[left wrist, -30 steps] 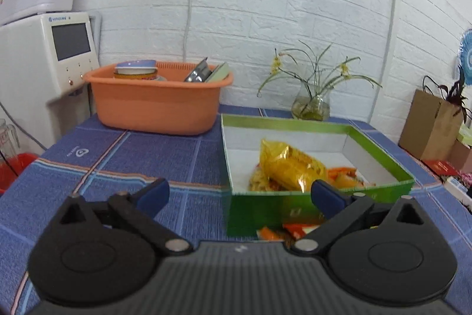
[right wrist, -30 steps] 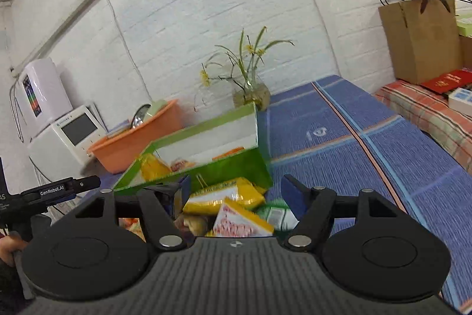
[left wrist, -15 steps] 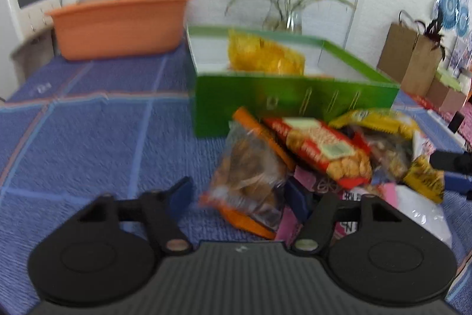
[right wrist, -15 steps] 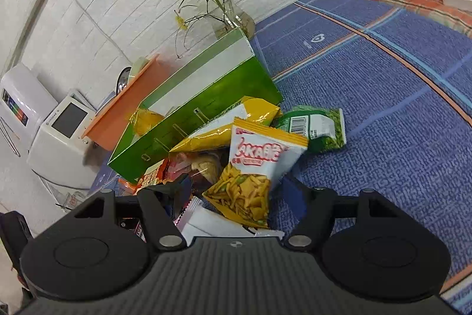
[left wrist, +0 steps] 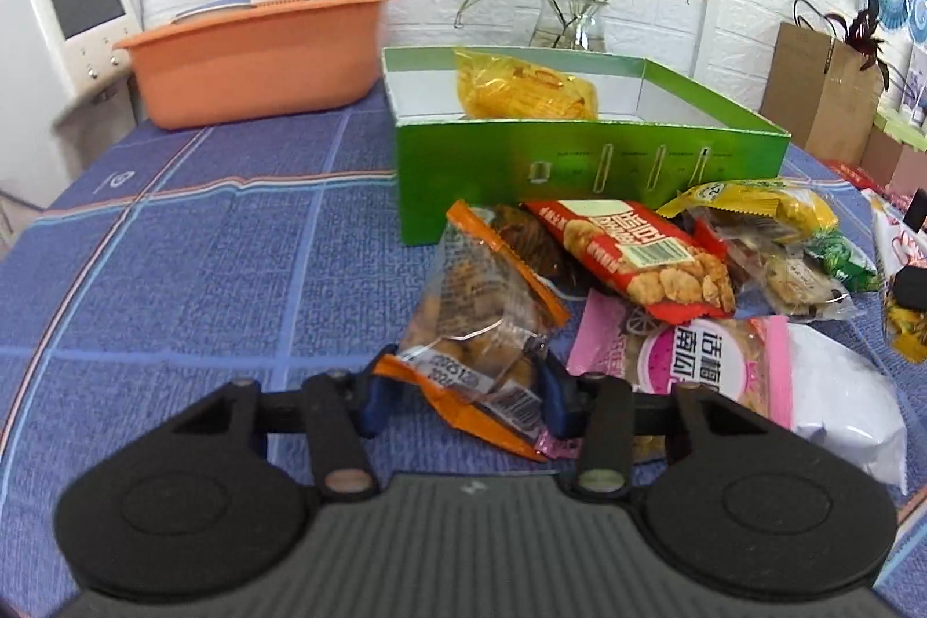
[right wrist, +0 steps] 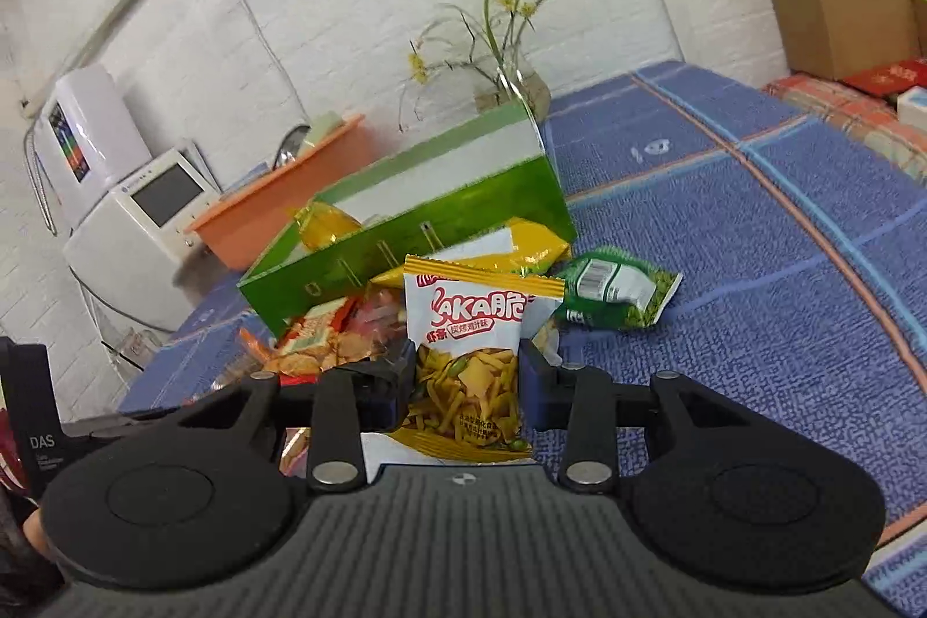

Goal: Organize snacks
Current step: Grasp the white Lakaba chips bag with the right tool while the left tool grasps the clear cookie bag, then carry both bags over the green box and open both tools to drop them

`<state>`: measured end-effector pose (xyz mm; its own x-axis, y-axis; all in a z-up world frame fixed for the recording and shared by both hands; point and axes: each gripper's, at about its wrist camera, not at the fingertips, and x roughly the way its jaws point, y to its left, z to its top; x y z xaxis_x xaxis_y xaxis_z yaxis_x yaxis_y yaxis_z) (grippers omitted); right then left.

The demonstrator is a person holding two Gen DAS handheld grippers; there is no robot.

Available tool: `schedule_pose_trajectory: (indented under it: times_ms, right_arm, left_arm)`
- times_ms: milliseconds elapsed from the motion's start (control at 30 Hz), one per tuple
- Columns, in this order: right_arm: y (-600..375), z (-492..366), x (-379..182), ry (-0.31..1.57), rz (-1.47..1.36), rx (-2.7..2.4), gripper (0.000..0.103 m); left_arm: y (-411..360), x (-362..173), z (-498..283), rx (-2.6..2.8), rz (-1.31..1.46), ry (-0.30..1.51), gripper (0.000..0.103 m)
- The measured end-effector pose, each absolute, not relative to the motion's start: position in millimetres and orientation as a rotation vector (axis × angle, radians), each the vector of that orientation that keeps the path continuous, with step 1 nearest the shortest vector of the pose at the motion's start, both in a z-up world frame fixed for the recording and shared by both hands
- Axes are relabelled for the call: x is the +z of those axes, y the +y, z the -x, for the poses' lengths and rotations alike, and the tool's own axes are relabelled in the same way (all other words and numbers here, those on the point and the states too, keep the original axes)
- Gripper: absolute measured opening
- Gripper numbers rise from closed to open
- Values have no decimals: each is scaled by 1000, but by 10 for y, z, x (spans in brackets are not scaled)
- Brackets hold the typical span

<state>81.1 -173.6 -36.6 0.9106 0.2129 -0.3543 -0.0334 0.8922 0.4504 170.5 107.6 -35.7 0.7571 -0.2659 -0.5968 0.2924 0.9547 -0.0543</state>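
Observation:
An open green box [left wrist: 579, 166] on the blue cloth holds a yellow bag [left wrist: 521, 88]. A heap of snack packets lies in front of it: a red one [left wrist: 637, 253], a pink one [left wrist: 695, 351], a white one [left wrist: 840, 386]. My left gripper [left wrist: 463, 386] is shut on the near end of a clear packet with orange edges [left wrist: 481, 305]. In the right wrist view my right gripper [right wrist: 466, 380] is closing its jaws. A white and yellow snack bag [right wrist: 469, 322] stands between them with both pads against its sides. A green packet [right wrist: 614, 293] lies to the right of it.
An orange basin [left wrist: 255, 56] with dishes stands at the back left beside a white appliance [left wrist: 64, 33]. A glass vase with flowers [left wrist: 570, 27] is behind the box. A brown paper bag [left wrist: 823, 85] stands off the table's right end.
Both grippers dropped toward the snack heap. The left jaws closed onto the orange-edged packet. The right jaws narrowed around the white and yellow bag.

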Motion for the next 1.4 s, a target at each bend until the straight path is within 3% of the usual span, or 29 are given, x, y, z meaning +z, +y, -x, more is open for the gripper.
schedule_pose_trajectory:
  times_ms: [267,567,733,967,1400]
  right_arm:
    - [-1573,-585,-243,334,-375,231,65]
    - [-1365,-702,-253,428,-426,425,65]
    - [-1464,-986,-196,480,-546,501,65]
    - [-1797,-1363,41,287,-533,372,65]
    - [-1848,-2388,-78,304,-444,180,65]
  left_arm:
    - [1439,-170,-1068,-312,153,564,46]
    - [1412,71,-828,-320,174,492,46]
    - [1260,320,-1188,-364,183,436,46]
    - [776,570,-2126,-389,209,456,46]
    - [462,295,-2992,-309,190,509,46]
